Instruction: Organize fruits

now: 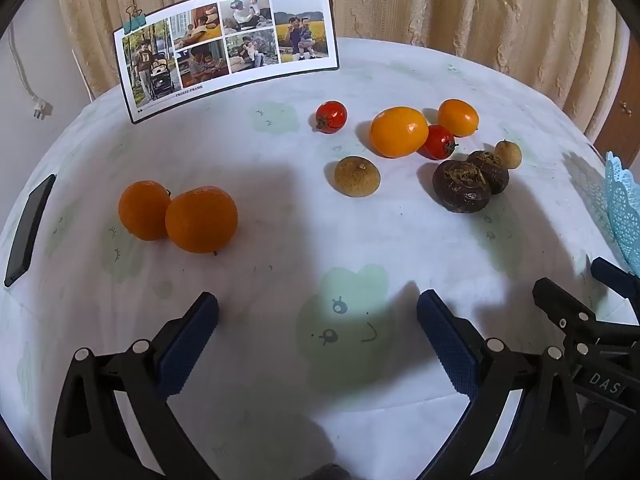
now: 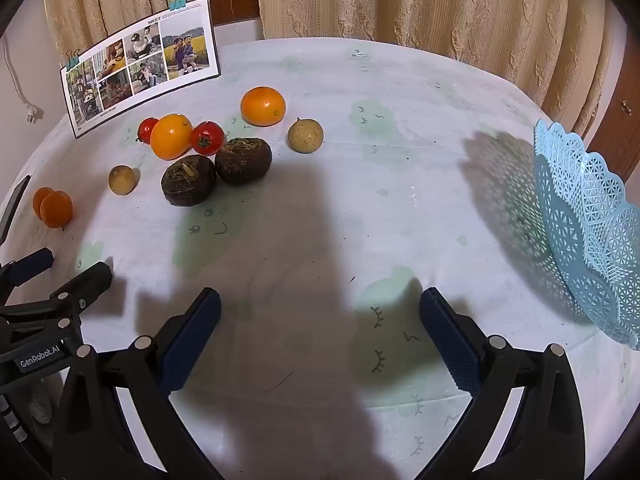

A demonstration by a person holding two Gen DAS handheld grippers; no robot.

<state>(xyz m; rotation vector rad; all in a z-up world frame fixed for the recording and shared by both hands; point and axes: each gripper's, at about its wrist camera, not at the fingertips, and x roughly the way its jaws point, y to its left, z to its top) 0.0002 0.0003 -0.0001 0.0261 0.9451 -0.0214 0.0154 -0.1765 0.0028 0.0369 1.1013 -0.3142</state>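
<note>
Fruits lie loose on the white tablecloth (image 1: 280, 168). Two oranges (image 1: 201, 219) sit together at the left. Further right are two yellow-orange fruits (image 1: 399, 131), two red tomatoes (image 1: 331, 116), two tan longans (image 1: 357, 176) and two dark water chestnuts (image 1: 462, 186). In the right wrist view the same cluster (image 2: 188, 180) lies at the upper left, and a light blue lattice basket (image 2: 592, 236) stands at the right edge. My left gripper (image 1: 318, 308) and my right gripper (image 2: 320, 304) both stand open over bare cloth, with nothing between the fingers, well short of the fruits.
A photo collage card (image 1: 224, 48) held by binder clips stands at the table's far left. A dark phone (image 1: 30, 228) lies at the left edge. Beige curtains (image 2: 400, 8) hang behind the table. The basket's rim (image 1: 624, 208) shows at the left wrist view's right edge.
</note>
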